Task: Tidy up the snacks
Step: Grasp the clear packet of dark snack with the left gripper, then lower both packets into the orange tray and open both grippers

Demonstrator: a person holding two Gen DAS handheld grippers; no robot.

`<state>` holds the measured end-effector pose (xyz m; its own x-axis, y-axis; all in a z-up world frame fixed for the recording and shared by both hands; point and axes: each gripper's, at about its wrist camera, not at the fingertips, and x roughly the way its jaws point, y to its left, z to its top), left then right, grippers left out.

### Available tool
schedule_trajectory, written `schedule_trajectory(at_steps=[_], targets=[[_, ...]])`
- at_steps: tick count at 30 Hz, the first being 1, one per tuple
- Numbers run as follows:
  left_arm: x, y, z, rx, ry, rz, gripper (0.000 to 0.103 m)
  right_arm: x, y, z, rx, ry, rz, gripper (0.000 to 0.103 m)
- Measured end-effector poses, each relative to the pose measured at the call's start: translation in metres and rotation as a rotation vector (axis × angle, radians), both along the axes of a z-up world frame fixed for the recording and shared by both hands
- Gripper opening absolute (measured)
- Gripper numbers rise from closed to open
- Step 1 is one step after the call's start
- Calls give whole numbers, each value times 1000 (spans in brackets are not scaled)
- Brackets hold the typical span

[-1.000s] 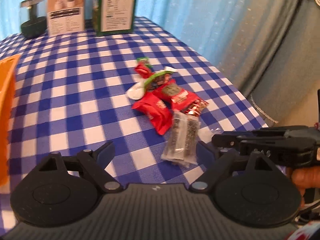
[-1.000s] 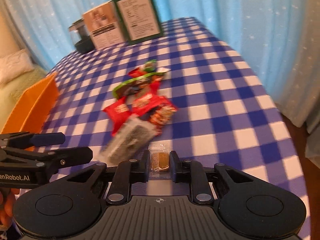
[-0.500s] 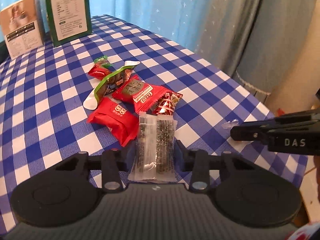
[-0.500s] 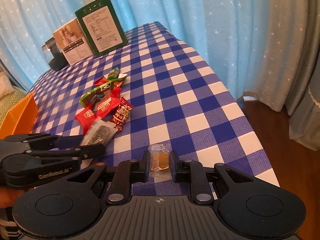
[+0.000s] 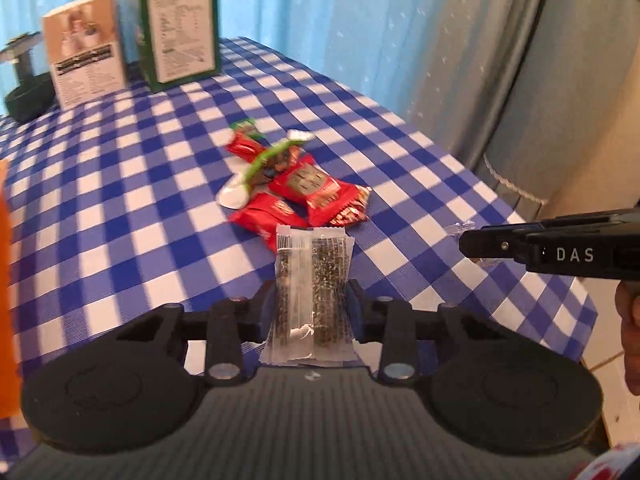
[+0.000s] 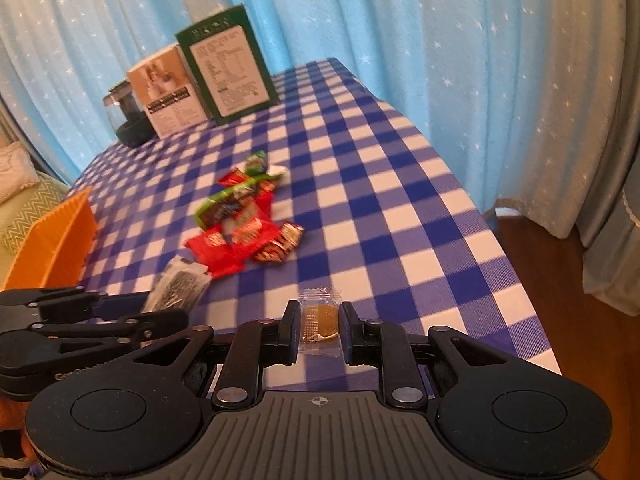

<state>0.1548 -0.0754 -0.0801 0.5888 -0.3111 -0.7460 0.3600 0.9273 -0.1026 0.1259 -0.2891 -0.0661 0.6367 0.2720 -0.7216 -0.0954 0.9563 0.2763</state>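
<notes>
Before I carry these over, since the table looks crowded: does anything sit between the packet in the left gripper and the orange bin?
Nothing visible does. The left gripper holds the clear seed packet; the orange bin sits just beyond it across bare checked cloth, and the red wrappers lie off to the other side.

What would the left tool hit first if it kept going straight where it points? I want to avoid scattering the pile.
Probably the red snack packets just beyond the clear seed packet clamped in the left tool. Depth is unclear, so it may meet the checked tablecloth first.
</notes>
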Motion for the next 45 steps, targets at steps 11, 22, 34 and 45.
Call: schedule_trajectory(at_steps=[11, 22, 34, 45], targets=[[-36, 58, 61, -42, -71, 134, 33, -12, 40, 60, -5, -101, 67, 21], [-68, 129, 93, -45, -116, 265, 33, -25, 124, 91, 13, -146, 220, 21], [-93, 229, 96, -24, -113, 432, 33, -25, 232, 81, 9, -127, 402, 21], [-90, 291, 79, -9, -91, 515, 33, -2, 289, 59, 7, -86, 458, 21]])
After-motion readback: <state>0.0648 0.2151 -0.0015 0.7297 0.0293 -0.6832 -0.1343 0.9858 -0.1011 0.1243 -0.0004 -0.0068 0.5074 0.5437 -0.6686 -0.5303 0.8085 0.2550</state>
